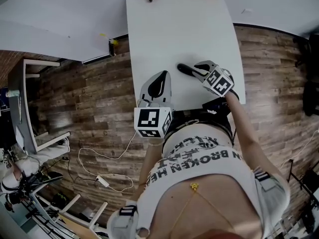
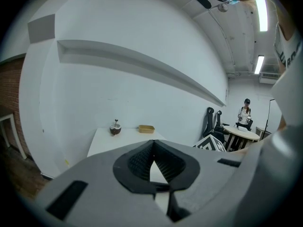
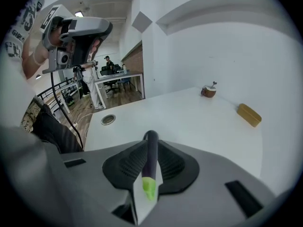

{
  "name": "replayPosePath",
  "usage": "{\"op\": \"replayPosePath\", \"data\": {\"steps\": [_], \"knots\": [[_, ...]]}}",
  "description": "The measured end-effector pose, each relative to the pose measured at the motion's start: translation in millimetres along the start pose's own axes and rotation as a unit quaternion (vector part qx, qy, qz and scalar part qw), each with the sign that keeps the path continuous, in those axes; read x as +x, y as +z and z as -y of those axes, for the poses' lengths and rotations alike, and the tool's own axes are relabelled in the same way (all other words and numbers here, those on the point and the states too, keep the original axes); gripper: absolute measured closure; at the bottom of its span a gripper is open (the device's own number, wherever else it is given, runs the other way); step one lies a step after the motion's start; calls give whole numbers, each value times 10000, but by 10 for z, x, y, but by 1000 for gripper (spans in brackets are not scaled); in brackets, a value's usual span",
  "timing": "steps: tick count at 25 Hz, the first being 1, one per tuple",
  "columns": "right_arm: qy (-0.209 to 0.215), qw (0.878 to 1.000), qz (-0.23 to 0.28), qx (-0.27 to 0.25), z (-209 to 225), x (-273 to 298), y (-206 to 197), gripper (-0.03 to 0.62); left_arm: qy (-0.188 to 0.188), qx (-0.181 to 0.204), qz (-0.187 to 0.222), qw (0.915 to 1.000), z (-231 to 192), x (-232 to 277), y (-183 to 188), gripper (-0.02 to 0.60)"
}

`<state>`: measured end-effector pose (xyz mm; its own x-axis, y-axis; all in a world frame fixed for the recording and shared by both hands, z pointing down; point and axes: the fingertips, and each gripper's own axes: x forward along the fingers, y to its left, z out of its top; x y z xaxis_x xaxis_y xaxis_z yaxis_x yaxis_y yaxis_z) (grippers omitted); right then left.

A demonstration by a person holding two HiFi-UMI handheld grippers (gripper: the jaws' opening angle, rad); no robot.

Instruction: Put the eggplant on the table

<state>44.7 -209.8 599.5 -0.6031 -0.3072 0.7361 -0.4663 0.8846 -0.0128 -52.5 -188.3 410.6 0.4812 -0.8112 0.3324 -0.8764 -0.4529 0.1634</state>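
Closed narrowly on the slim eggplant (image 3: 151, 156), which juts beyond its fingertips, the right gripper (image 3: 151, 143) may let it swivel and drop uncontrolled onto the table (image 3: 199, 122).

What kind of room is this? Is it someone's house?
Probably an office or lab workspace, not a home: a bare white table, a wood-plank floor with loose cables, long ceiling strip lights, and a person at a desk further back.
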Motion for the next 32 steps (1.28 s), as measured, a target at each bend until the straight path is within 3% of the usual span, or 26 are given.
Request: {"op": "replayPosePath", "data": {"steps": [5, 19, 32], "knots": [[-124, 9996, 265, 31, 17, -189, 107, 579, -159, 64, -31, 9998, 91, 66, 17, 575], [-300, 9940, 1018, -254, -72, -669, 314, 586, -433, 62, -120, 9990, 317, 199, -61, 575], [-202, 9679, 2467, -439, -256, -1313, 846, 586, -649, 117, 46, 9978, 573, 239, -7, 575]]}}
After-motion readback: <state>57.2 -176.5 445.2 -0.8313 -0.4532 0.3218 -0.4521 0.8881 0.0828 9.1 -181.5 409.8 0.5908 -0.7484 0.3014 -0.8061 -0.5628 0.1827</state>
